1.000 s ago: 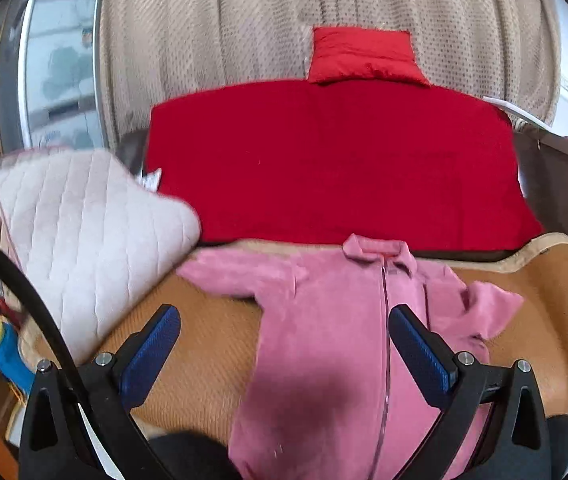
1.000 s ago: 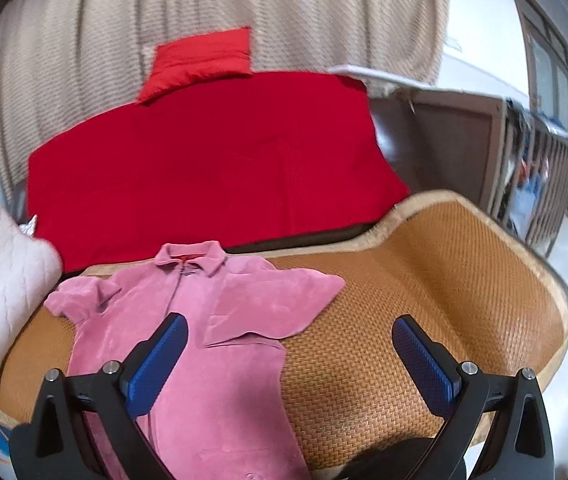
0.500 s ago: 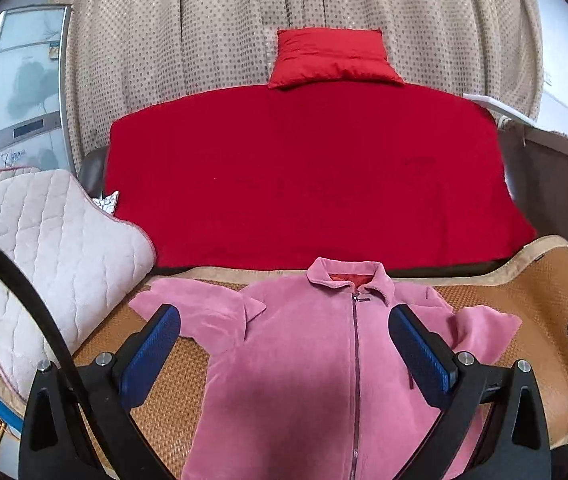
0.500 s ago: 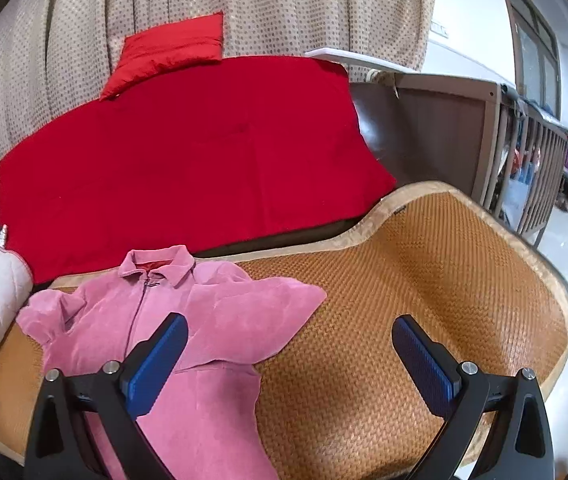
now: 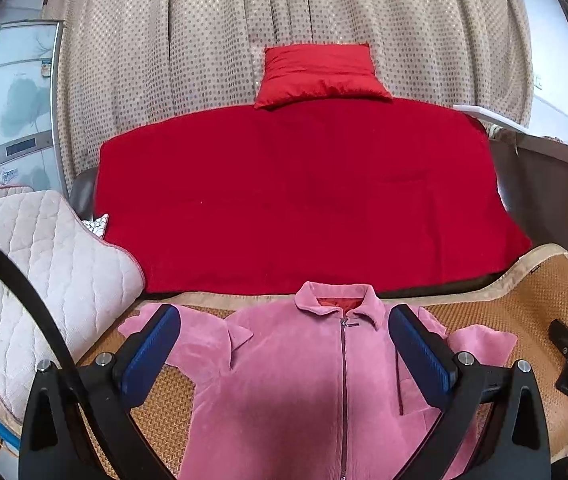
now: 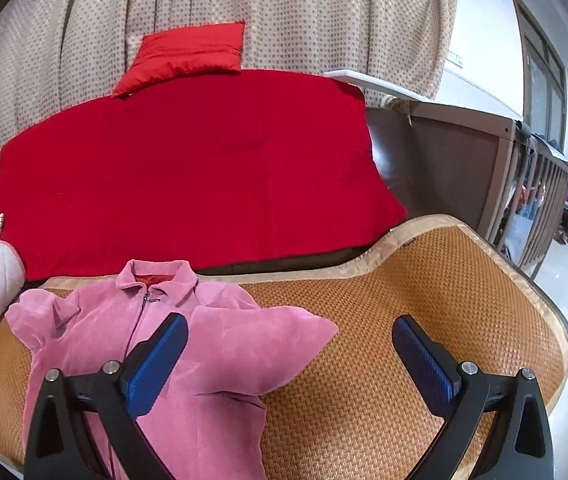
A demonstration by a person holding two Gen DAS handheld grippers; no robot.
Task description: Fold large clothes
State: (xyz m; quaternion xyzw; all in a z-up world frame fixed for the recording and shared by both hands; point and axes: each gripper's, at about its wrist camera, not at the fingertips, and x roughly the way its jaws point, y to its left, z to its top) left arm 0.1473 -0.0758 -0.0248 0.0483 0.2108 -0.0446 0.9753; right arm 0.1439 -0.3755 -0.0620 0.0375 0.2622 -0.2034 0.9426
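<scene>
My left tongs (image 5: 284,354) stand wide and hold nothing, their blue pads framing the chest of the pink jacket (image 5: 315,384) in the lower middle of the left view. My right tongs (image 6: 289,358) are just as wide and also empty, hanging over the woven mat (image 6: 423,300) with one pad above the jacket's sleeve (image 6: 260,340).

The jacket lies face up and zipped on the mat, collar (image 5: 335,302) toward the red blanket (image 5: 303,200) at the centre of the frame. Both sleeves lie bent in toward the body. A quilted cushion (image 5: 36,272) sits at the left edge, close to the jacket's other sleeve (image 5: 188,336).

As I judge it, no real fold of the body is made yet; the step in hand is picking grip points. To do it well I would bring each pair of tongs down on a shoulder seam or sleeve edge, pinching one layer only, so the front does not drag. I would lift low and carry the cloth across evenly, both sides together, keeping the zip line straight. The plush fabric looks thick, so a deep bite should hold better than a tip pinch. I would keep the left sleeve from catching on the cushion.
</scene>
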